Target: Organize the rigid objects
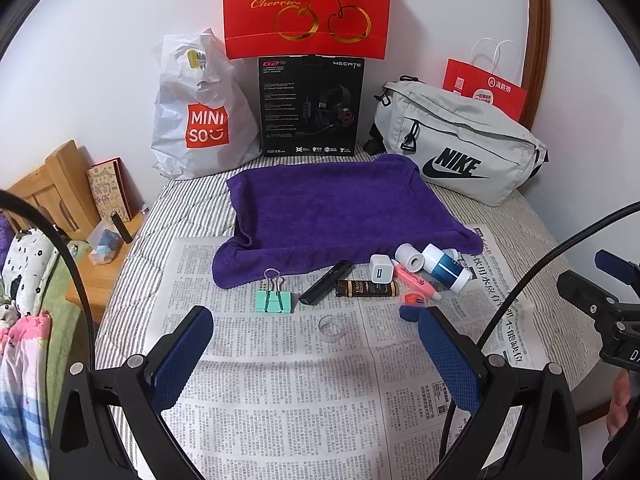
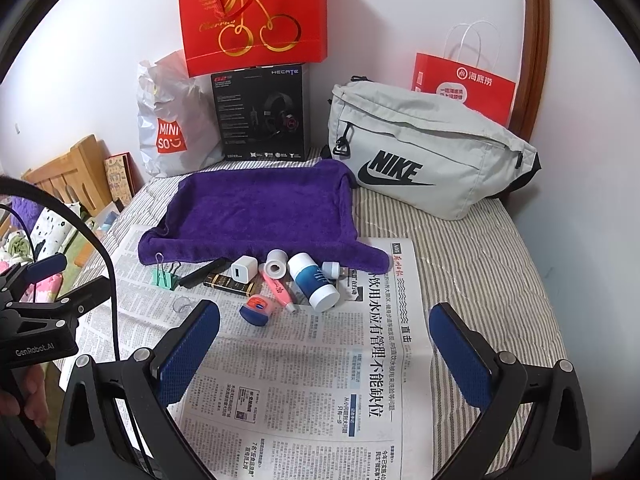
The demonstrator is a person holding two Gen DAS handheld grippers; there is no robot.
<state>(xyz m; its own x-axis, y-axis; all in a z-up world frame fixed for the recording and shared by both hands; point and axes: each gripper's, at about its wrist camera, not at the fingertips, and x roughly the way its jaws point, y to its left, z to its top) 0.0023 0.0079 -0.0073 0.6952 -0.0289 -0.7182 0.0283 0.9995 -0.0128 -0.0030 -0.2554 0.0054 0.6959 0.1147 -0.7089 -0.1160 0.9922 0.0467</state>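
Several small items lie on a newspaper [image 1: 280, 380] in front of a purple towel [image 1: 340, 208]: a green binder clip [image 1: 274, 300], a black stick [image 1: 326, 282], a dark gold-lettered tube [image 1: 366, 289], a white charger [image 1: 381, 269], a white roll [image 1: 410, 258], a blue-white bottle [image 1: 446, 267], a pink tube [image 1: 416, 280], a blue-orange jar [image 1: 414, 304] and a clear cap [image 1: 331, 327]. The right wrist view shows the bottle [image 2: 314, 280], jar [image 2: 256, 310] and towel [image 2: 260, 208]. My left gripper [image 1: 316, 354] and right gripper [image 2: 324, 348] are open, empty, short of the items.
At the back stand a Miniso bag [image 1: 200, 112], a black headset box [image 1: 312, 106], a red cherry bag [image 1: 308, 8], a grey Nike pouch [image 1: 460, 144] and a red paper bag [image 1: 488, 92]. A wooden bedside stand [image 1: 60, 200] is at the left. The bed edge drops off left.
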